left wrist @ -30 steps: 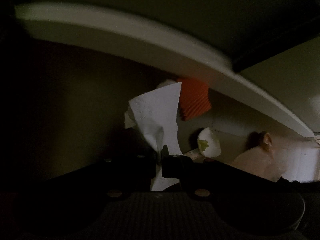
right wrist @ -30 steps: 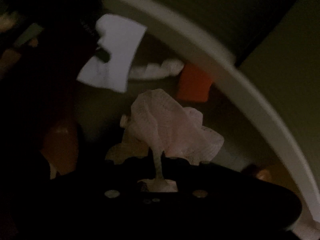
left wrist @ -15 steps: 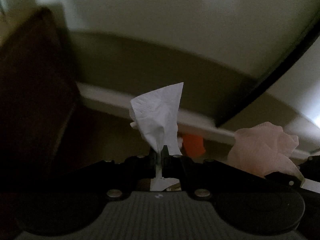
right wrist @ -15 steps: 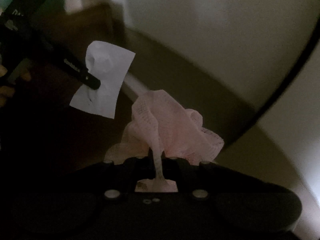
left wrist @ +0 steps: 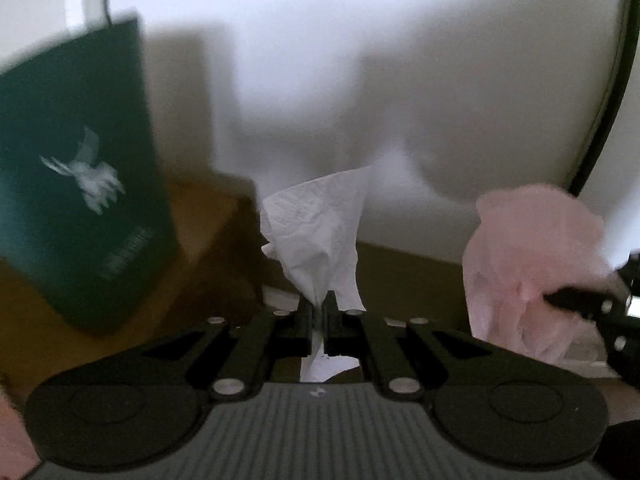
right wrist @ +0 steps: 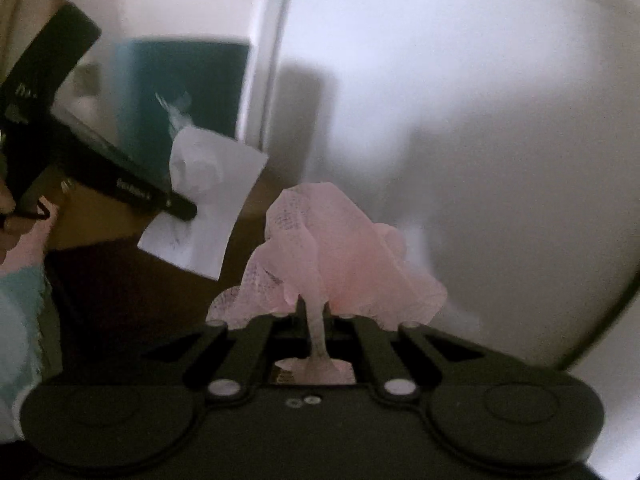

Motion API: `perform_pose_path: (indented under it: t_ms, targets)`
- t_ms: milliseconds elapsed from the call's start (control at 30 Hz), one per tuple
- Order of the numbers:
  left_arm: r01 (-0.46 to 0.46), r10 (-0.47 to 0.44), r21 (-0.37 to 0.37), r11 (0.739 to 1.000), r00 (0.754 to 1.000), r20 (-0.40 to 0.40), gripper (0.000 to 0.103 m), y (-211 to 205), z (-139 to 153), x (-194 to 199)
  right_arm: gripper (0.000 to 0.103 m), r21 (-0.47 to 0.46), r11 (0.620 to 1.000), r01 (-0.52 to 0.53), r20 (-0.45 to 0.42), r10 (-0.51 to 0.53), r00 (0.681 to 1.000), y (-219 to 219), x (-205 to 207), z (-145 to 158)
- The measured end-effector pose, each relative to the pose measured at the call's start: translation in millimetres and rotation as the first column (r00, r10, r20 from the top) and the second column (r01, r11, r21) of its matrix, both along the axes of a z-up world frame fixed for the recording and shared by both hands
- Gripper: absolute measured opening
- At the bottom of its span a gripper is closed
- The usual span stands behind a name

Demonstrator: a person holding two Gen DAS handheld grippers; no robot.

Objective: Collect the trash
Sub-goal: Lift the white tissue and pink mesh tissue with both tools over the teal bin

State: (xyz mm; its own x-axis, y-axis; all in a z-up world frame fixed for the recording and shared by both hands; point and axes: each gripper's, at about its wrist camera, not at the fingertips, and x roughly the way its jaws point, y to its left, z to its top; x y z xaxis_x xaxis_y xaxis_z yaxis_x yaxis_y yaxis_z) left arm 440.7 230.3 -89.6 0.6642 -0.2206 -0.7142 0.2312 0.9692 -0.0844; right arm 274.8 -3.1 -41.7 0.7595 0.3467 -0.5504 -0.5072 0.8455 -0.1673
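My left gripper is shut on a crumpled white tissue that stands up from its jaws; a corner hangs below them. The same tissue and left gripper show at the left of the right wrist view. My right gripper is shut on a crumpled pink tissue, which fans out above the jaws. In the left wrist view that pink tissue and the right gripper appear at the right edge. Both grippers are held up in the air, side by side.
A dark green paper bag with a white emblem stands at the left on a brown surface; it is also seen as the green bag. A white wall fills the background. A hand and pale sleeve are at far left.
Both grippers have risen, still clamped on their tissues, out of a dark white-rimmed bin that holds orange and white scraps. The wall and green bag have come into view.
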Motion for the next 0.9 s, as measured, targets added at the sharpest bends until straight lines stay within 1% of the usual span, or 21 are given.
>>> perform_pose_path:
  t_ms: [133, 233, 333, 467, 533, 600, 767, 900]
  targets:
    - [-0.039, 0.038, 0.007, 0.999, 0.996, 0.079, 0.004, 27.5, 35.9, -14.3, 0.001, 0.018, 0.999, -0.050, 0.093, 0.049, 0.995, 27.0, -2.9, 48.3]
    - [-0.078, 0.075, 0.014, 0.997, 0.987, 0.139, 0.004, 54.5, 62.9, -22.5, 0.001, 0.029, 0.996, -0.088, 0.153, 0.083, 0.985, 46.9, -0.2, 79.3]
    - [-0.125, 0.119, 0.019, 0.992, 0.973, 0.198, 0.004, 78.8, 94.2, -23.2, 0.001, 0.023, 0.992, -0.126, 0.216, 0.118, 0.969, 72.1, 4.1, 107.4]
    - [-0.186, 0.172, 0.032, 0.982, 0.951, 0.257, 0.004, 105.7, 124.9, -19.8, 0.001, 0.029, 0.985, -0.171, 0.273, 0.156, 0.949, 100.8, 11.9, 137.8]
    - [-0.218, 0.198, 0.041, 0.975, 0.939, 0.283, 0.004, 120.0, 139.9, -15.5, 0.001, 0.027, 0.981, -0.190, 0.301, 0.173, 0.938, 123.1, 20.4, 150.6]
    - [-0.240, 0.216, 0.049, 0.969, 0.931, 0.293, 0.004, 130.1, 148.1, -7.3, 0.001, 0.023, 0.978, -0.207, 0.322, 0.189, 0.928, 146.3, 30.4, 163.4]
    - [-0.296, 0.270, 0.048, 0.954, 0.919, 0.287, 0.004, 153.1, 165.3, 11.5, 0.001, 0.010, 0.974, -0.224, 0.346, 0.207, 0.915, 181.2, 50.4, 182.9]
    - [-0.350, 0.324, 0.057, 0.935, 0.909, 0.263, 0.004, 178.9, 172.1, 29.2, 0.001, 0.010, 0.976, -0.216, 0.327, 0.201, 0.923, 204.9, 77.6, 190.0]
